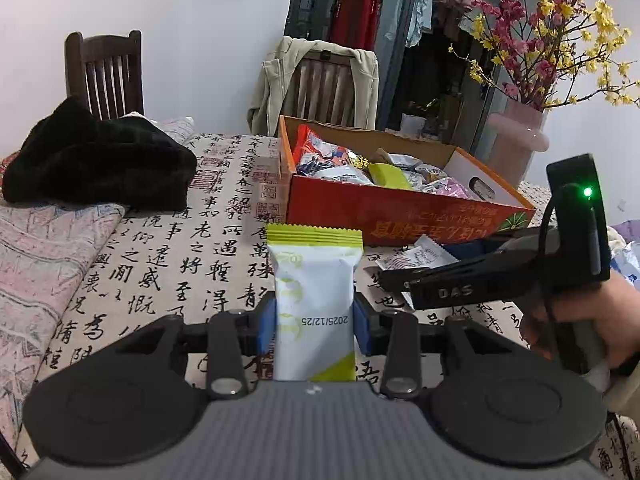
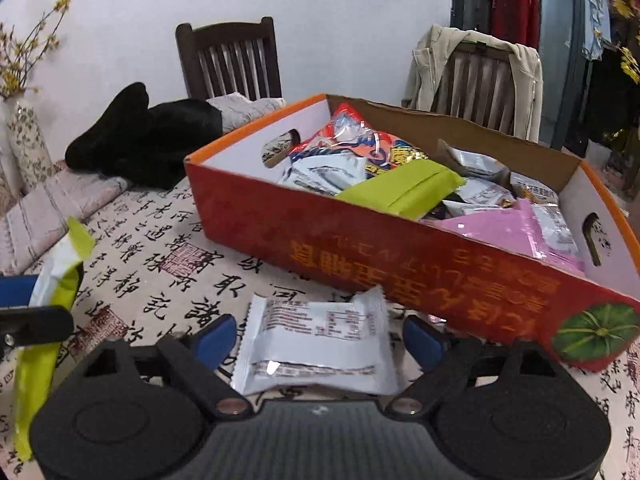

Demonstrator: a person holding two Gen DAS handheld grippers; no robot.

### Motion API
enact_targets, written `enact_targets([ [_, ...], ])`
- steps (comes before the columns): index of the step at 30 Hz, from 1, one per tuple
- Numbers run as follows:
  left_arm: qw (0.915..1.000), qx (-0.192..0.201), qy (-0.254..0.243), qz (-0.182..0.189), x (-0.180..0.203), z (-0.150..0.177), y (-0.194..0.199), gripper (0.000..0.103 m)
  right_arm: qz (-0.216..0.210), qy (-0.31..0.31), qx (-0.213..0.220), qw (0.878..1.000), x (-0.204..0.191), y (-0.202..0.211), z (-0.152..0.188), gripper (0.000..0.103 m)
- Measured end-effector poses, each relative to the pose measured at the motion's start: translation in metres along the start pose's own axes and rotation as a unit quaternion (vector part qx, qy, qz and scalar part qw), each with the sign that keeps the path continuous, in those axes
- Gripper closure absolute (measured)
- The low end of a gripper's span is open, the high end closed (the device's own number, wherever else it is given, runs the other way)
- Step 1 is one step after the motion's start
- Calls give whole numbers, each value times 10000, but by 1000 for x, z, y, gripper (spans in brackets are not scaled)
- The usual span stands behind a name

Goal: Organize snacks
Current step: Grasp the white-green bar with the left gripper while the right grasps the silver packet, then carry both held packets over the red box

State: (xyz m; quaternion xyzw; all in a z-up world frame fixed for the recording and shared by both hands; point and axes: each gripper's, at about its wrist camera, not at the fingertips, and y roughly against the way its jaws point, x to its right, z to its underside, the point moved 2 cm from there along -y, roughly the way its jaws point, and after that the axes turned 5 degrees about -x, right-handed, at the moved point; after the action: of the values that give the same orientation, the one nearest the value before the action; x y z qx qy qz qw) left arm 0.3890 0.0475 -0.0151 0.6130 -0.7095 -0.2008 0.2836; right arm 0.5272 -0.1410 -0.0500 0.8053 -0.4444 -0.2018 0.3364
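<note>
Left gripper [image 1: 316, 322] clamps green-white snack packet [image 1: 314, 304] upright; right gripper [image 2: 320, 338] straddles white packet [image 2: 316, 346] on tablecloth [image 2: 168, 248], pads clear. Risk: crinkly film slips (red snack box [image 2: 360, 248] close, could snag).

- The tablecloth [image 1: 168, 248] in front of the orange box [image 1: 400, 208] is mostly open, plenty of room to slide in there.
- The box's near wall blocks the straight path, and it's stuffed with packets.
- A black garment [image 1: 100, 160] hogs the far left.
- The white packet [image 2: 316, 344] sits right up by the box wall.
</note>
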Motion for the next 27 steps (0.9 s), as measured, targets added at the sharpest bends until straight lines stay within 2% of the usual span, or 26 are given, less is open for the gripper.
enact_targets([
  [2,10000,14,31,10,-1,0,1,65,-40,74,-1,10000,-4,0,2,42],
  [4,10000,36,63,-4,-2,0,2,65,-48,152,7,9999,-8,4,3,64],
  [5,10000,52,66,-11,-2,0,4,65,-70,171,9,9998,-9,6,4,85],
  [6,10000,62,63,-6,-2,-1,4,64,-40,194,-5,9998,-10,9,5,89],
  [12,9999,146,-69,56,8,0,16,65,63,67,57,9999,-5,39,25,89],
  [17,9992,247,-158,270,30,7,42,65,120,-90,425,9990,-3,99,47,89],
  [22,9985,212,-150,487,56,30,69,65,-51,-215,706,9973,-12,158,85,89],
  [27,9976,291,-220,595,77,52,104,65,-214,-514,848,9948,-20,196,130,89],
])
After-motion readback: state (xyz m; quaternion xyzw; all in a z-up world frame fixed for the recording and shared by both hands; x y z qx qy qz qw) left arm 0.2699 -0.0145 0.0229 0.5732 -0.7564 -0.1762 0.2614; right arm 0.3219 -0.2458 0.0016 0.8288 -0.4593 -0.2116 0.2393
